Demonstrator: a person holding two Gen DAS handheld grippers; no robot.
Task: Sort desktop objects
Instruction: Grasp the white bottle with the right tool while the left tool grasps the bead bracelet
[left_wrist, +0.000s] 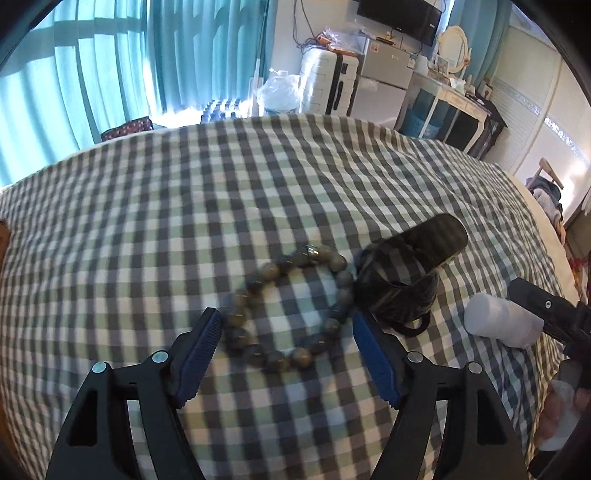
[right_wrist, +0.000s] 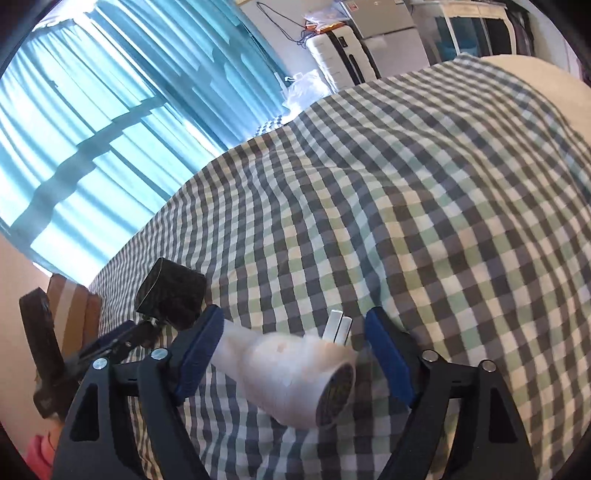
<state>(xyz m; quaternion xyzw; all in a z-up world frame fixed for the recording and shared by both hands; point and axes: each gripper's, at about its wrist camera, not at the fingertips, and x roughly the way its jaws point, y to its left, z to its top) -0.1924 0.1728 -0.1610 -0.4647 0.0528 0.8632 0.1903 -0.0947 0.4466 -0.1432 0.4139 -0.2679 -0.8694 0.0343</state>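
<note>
A brown bead bracelet (left_wrist: 286, 308) lies on the checked bedspread (left_wrist: 184, 203), between the open fingers of my left gripper (left_wrist: 286, 319). A black case with a strap (left_wrist: 410, 273) lies just right of it. A white hair dryer (left_wrist: 498, 319) lies further right, with my right gripper around it in the left wrist view. In the right wrist view the white hair dryer (right_wrist: 295, 373) lies between the open fingers of my right gripper (right_wrist: 293, 319). I cannot tell whether the pads touch it. The left gripper's body (right_wrist: 166, 288) shows at the left.
Teal curtains (left_wrist: 92, 74) hang behind the bed. A white suitcase (left_wrist: 328, 81), a small fridge (left_wrist: 384, 77) and a dressing table (left_wrist: 454, 92) stand beyond the far edge. A brown board (right_wrist: 70, 306) shows at the bed's left side.
</note>
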